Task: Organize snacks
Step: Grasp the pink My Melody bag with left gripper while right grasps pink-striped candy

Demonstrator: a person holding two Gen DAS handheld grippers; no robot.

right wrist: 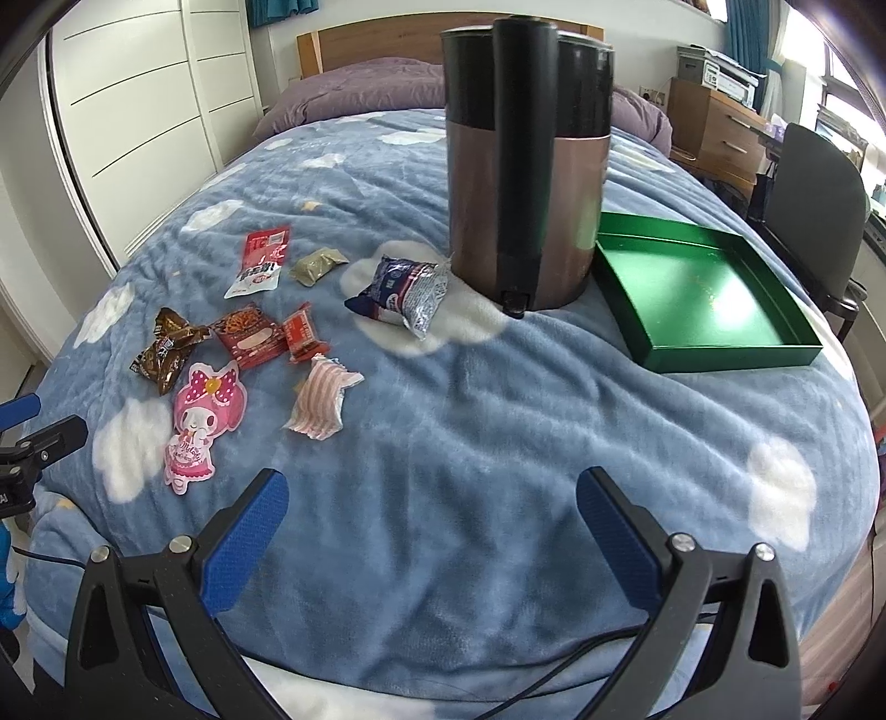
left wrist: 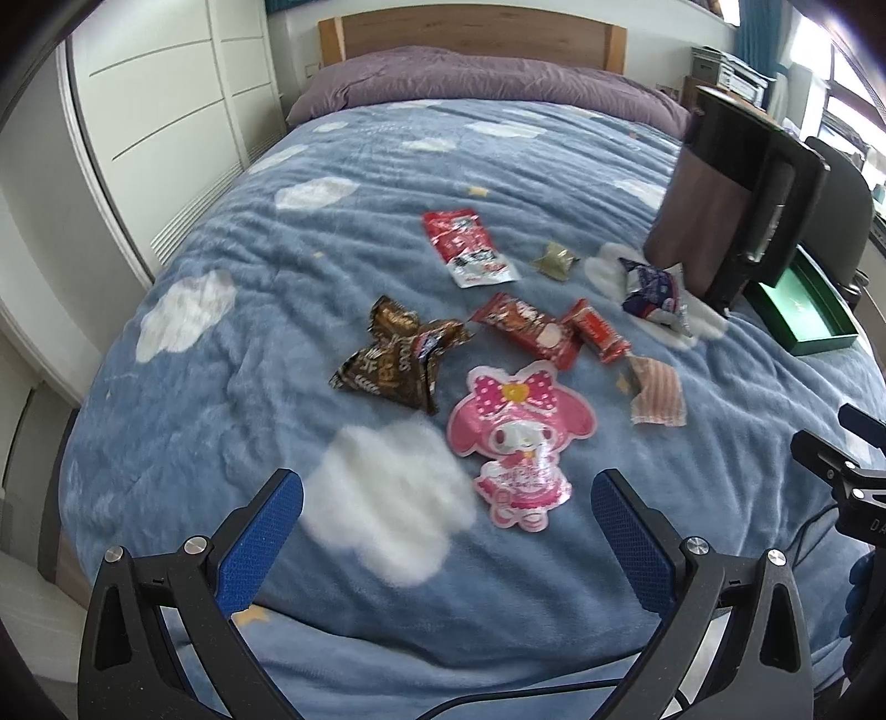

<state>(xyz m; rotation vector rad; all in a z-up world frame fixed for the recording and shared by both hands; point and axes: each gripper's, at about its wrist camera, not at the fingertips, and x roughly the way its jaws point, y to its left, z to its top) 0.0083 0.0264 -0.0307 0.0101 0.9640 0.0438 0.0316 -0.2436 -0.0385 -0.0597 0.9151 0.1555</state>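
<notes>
Both grippers hover over the blue cloud-print blanket (right wrist: 498, 421), jaws spread wide, holding nothing. The left gripper (left wrist: 447, 501) points at the snack cluster: the pink character packet (left wrist: 518, 443) lies just ahead at 12 o'clock, with the brown wrapper (left wrist: 396, 360) at 11 and red packets (left wrist: 540, 329) beyond. Only the right gripper (right wrist: 432, 498) view shows the whole green tray (right wrist: 703, 299) — empty, at 1 o'clock, just beside the upright brown kettle (right wrist: 526, 166). There the snacks sit at 10 o'clock, the blue-and-silver pouch (right wrist: 401, 291) nearest the kettle.

Daylit bedroom: wooden headboard (right wrist: 387, 39), white wardrobe (right wrist: 138, 94) left, wooden dresser (right wrist: 714, 127) by window (right wrist: 847, 77) right
</notes>
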